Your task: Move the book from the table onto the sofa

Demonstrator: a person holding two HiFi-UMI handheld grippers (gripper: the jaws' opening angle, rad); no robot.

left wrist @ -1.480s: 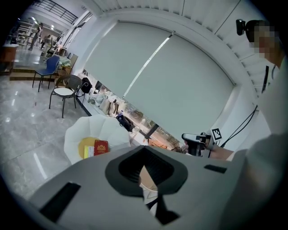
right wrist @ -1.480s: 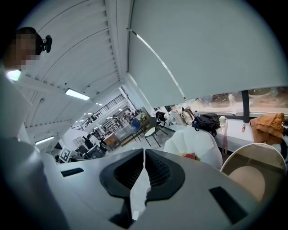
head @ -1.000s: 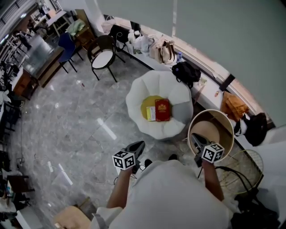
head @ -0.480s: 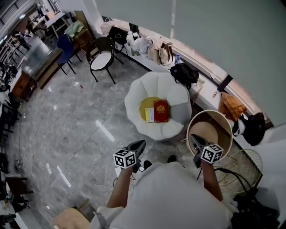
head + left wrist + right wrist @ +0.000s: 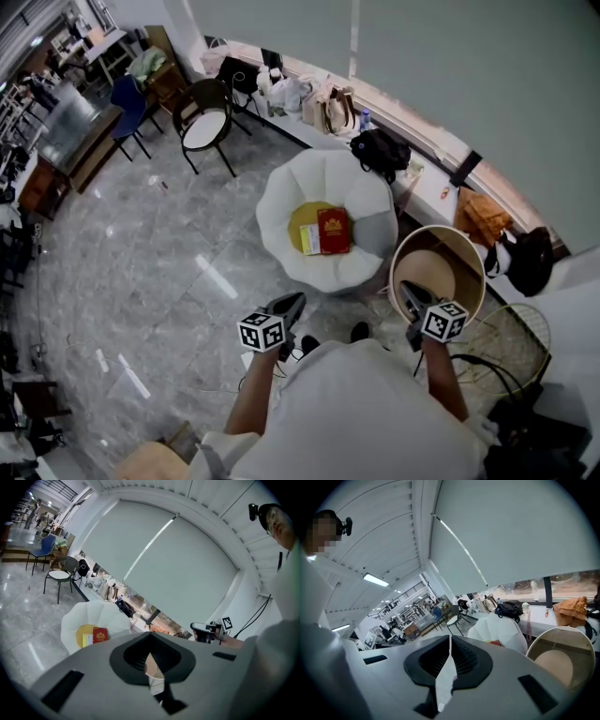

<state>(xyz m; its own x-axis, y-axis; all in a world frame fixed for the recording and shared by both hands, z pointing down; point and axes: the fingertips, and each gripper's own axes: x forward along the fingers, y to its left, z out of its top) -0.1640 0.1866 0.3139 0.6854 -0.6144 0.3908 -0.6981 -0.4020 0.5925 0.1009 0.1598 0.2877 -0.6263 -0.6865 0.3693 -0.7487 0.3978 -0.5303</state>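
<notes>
A red book [image 5: 334, 231] lies flat on the yellow cushion of the white petal-shaped sofa [image 5: 281, 202], beside a thin yellow-and-white booklet [image 5: 308, 240]. The left gripper view shows the same book [image 5: 100, 634] ahead and to the left. The round beige table [image 5: 459, 246] stands right of the sofa, its top bare. My left gripper [image 5: 291, 304] is shut and empty, short of the sofa's near edge. My right gripper [image 5: 409, 294] is shut and empty over the table's near rim. In their own views the left gripper [image 5: 150, 634] and the right gripper [image 5: 450, 637] have their jaws together.
A black backpack [image 5: 380, 150] and several bags [image 5: 323, 105] line the window ledge behind the sofa. A black chair with a white seat [image 5: 207, 127] stands far left. A wire basket [image 5: 514, 349] sits at my right. Grey tiled floor [image 5: 150, 272] spreads to the left.
Only the head view has drifted a little; the book and both grippers hold their places.
</notes>
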